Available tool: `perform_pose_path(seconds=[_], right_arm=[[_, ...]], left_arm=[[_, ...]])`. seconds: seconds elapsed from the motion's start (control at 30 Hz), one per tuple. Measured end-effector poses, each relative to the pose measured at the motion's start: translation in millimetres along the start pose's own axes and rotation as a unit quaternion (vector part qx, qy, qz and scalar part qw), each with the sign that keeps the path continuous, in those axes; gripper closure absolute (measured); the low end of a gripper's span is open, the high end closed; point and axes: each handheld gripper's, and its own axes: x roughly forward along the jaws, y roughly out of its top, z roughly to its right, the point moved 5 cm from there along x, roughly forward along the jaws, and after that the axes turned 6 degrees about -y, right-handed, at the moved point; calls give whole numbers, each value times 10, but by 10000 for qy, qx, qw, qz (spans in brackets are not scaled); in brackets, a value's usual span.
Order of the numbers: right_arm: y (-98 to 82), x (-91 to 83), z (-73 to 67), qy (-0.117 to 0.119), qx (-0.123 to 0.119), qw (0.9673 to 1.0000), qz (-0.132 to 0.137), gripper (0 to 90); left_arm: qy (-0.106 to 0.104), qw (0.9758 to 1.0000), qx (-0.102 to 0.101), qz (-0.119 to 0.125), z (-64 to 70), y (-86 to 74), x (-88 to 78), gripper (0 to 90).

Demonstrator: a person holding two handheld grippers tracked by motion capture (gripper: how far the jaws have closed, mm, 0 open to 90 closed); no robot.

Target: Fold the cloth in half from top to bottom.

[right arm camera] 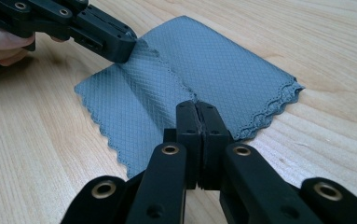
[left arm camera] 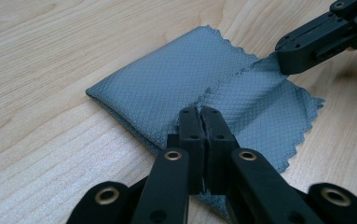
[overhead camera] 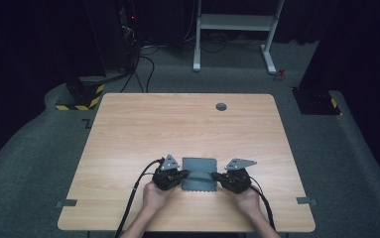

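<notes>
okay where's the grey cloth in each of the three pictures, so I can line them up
High view: the grey cloth lies near the table's front edge, between the left gripper and the right gripper.
Left gripper view: the cloth is at centre, beyond the closed jaws.
Right gripper view: the cloth is at centre, running to upper right.
Shared landmark: the zigzag-cut edge, also seen at and.
</notes>
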Motion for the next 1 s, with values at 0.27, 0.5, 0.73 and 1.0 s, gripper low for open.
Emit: perform_pose_path(seconds=[0.27,0.5,0.73,1.0], right_arm=[[-18,10,-20,6,11,10000,-15,891],[-28,16,-35,-20,-56,10000,-37,891],[-62,21,-42,14,-3,10000,-78,884],[-84,18,-58,19,-19,9999,-129,872]], left_arm=[[48,10000,44,-54,10,-32,2,879],[43,9999,51,-94,23,-44,3,879],[21,9999,39,-153,28,-83,10,870],[-16,9999,-17,-135,38,-116,-3,851]])
